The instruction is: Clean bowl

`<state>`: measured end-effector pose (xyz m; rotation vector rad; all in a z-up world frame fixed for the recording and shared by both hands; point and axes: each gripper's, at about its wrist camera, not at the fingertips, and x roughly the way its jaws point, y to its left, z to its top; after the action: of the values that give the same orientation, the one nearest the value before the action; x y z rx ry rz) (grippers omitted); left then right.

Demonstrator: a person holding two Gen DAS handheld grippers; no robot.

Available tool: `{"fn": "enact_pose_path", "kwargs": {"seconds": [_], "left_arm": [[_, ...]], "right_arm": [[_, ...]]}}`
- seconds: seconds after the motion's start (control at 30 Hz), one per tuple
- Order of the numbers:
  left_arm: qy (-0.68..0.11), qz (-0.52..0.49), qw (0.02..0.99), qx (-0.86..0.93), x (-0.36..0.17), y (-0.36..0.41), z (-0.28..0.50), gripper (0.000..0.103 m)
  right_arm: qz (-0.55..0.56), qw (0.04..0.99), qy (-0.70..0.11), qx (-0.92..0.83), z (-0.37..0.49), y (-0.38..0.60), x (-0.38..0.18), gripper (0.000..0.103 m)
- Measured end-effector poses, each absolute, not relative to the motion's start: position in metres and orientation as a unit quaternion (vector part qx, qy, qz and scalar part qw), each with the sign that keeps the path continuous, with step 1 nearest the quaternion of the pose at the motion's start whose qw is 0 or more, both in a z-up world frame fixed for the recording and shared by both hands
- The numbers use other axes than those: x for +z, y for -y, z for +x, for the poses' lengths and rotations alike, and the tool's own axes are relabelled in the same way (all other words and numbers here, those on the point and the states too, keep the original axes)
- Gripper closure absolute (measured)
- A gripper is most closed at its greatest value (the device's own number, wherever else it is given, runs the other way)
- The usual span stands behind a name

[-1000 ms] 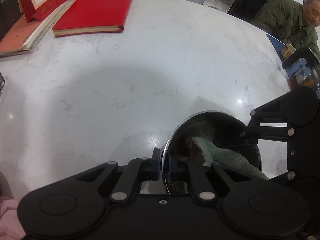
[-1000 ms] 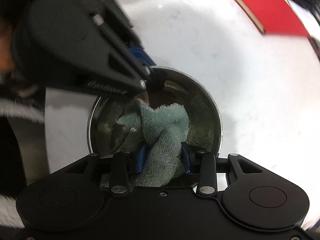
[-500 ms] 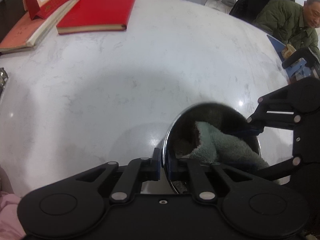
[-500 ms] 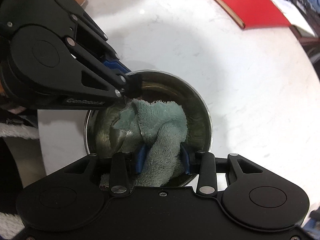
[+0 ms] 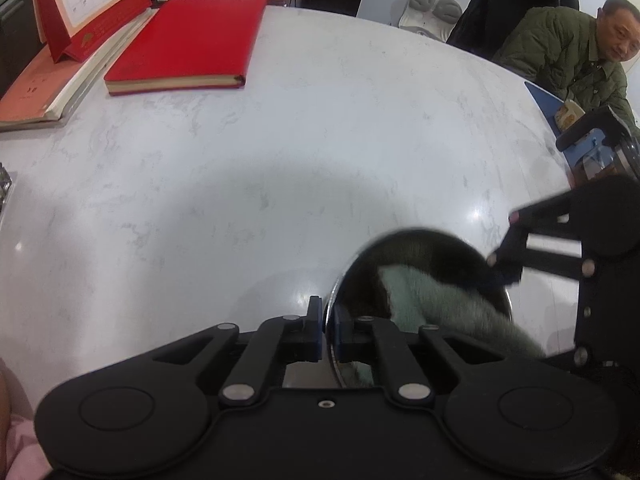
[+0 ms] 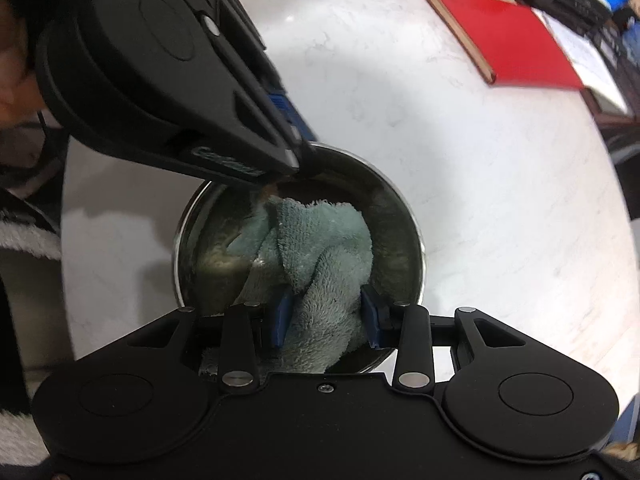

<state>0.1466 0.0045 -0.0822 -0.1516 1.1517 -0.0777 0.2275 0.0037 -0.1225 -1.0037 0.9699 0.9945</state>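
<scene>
The left tool (image 5: 327, 334) is clamped on the near rim of the bowl (image 5: 420, 240), one pad outside the wall and one inside, so the steel bowl sits just ahead and to the right of it on the worktop (image 5: 280, 160). In the right wrist view the same tool reaches in from the upper left and meets the bowl's (image 6: 396, 200) far rim. Inside the bowl lies a bunched green cloth (image 6: 320, 240); the right tool (image 6: 326, 318) grips its lower fold between the two blue pads, pointing steeply down into the bowl, with the cloth pressed against the bowl's floor and near wall. The bowl's inner surface looks smeared and dull. The worktop is pale marble with grey veining. At its far left edge, in the left wrist view, stand a desk calendar (image 5: 80, 0) and a stack of books, with a red book (image 5: 188, 44) lying flat beside them. Farther right a dark chair stands behind the worktop, and a person in a green jacket (image 5: 568, 52) sits at the right edge.
</scene>
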Motion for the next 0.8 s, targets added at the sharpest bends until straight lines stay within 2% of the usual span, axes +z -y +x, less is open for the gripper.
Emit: {"fn": "enact_pose_path", "kwargs": {"seconds": [0.5,0.67,0.8], "left_arm": [[-0.552,-0.090,0.829,-0.027,-0.072,-0.010,0.130,0.095],[-0.547,-0.090,0.832,-0.027,-0.073,-0.015,0.145,0.095],[-0.551,-0.088,0.829,-0.033,-0.081,-0.014,0.153,0.095]], "right_arm": [[-0.563,0.592,-0.316,0.482,0.197,-0.016,-0.130,0.068],[-0.583,0.576,-0.297,0.491,0.234,0.002,-0.154,0.068],[-0.591,0.566,-0.289,0.497,0.197,0.010,-0.137,0.068]]}}
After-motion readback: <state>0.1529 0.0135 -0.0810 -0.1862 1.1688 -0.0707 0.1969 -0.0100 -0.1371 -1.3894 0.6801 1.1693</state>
